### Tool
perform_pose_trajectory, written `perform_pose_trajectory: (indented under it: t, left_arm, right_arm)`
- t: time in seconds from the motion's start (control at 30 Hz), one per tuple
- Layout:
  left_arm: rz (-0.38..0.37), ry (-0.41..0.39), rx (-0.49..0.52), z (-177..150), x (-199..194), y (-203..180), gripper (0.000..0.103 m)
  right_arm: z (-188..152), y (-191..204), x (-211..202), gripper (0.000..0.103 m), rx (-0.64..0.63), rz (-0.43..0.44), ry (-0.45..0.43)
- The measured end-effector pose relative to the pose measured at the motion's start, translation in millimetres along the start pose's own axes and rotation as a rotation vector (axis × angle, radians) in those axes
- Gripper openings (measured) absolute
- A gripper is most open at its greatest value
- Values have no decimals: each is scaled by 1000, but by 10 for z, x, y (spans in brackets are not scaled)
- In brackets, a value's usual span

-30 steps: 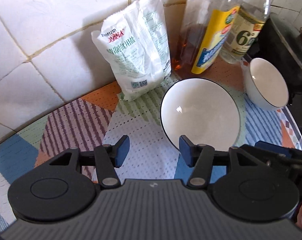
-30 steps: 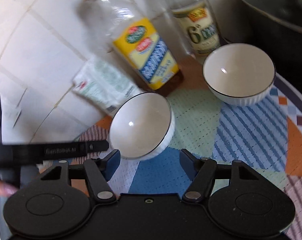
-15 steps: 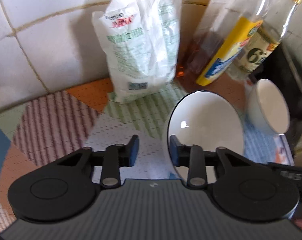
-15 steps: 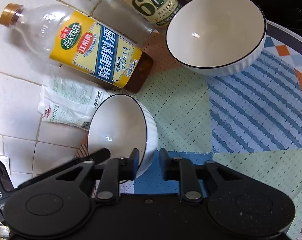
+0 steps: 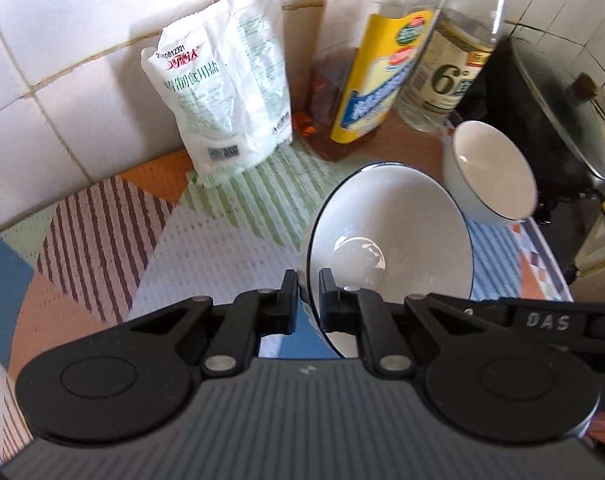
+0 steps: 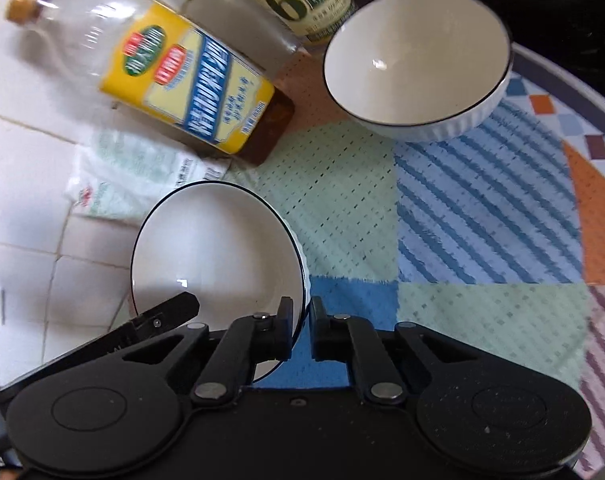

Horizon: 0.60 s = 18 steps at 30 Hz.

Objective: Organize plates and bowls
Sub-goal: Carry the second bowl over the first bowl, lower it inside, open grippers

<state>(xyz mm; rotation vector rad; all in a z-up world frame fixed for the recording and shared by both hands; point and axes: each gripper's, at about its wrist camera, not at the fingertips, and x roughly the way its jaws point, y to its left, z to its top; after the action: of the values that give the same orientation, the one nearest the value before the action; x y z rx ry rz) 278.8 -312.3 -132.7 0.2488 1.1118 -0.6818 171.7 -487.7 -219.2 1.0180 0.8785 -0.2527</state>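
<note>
A white bowl with a dark rim (image 5: 390, 240) is held between both grippers. My left gripper (image 5: 308, 292) is shut on its left rim. My right gripper (image 6: 301, 320) is shut on the opposite rim of the same bowl (image 6: 218, 248), which looks lifted and tilted above the patterned mat. A second white ribbed bowl (image 5: 490, 172) stands on the mat at the back right; it also shows in the right wrist view (image 6: 418, 60). The left gripper's arm shows in the right wrist view at the lower left.
A white salt bag (image 5: 222, 96) leans on the tiled wall. A yellow-labelled bottle (image 5: 382, 80) and a "6°" vinegar bottle (image 5: 450, 68) stand behind the bowls. A black pot with a lid (image 5: 550, 112) sits at the far right. The patterned mat (image 6: 482, 220) covers the round table.
Both grippers have closed from open onto opposite rims of the near bowl. The bowl now sits higher in both views and is tilted.
</note>
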Motion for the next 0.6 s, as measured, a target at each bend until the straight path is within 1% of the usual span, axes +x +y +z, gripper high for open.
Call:
perform_pose_trajectory:
  t: [0.1,0.17,0.23,0.3,0.37,0.47,0.6]
  left_arm:
    - [-4,11,-6,-64,-175,-108,8]
    - [1,28,-11,-121,-290,-213,9]
    - [14,14,15,-189,-430,-373,8]
    - [30,12,37,-265,-538,-506,9]
    - [41,19,48,-342,-626,-590,9]
    - [36,43,40,-469,-749,-651,9]
    - [38,76,32,-671,-809,-715,10]
  right_arm:
    - [-33,-61,-251,13,0,44,-8]
    - [-83,-78,-451,15,-32,68,-29]
    - [-143,-97,-652,16,-81,91,-55]
    - [-191,-139,-820,17,-116,97,-72]
    - [-238,-203,-959,17,-124,116,-87]
    - [-320,-264,-1129,17,-159,127,-90]
    - [-502,-362,-1320,18,-213,125,-93]
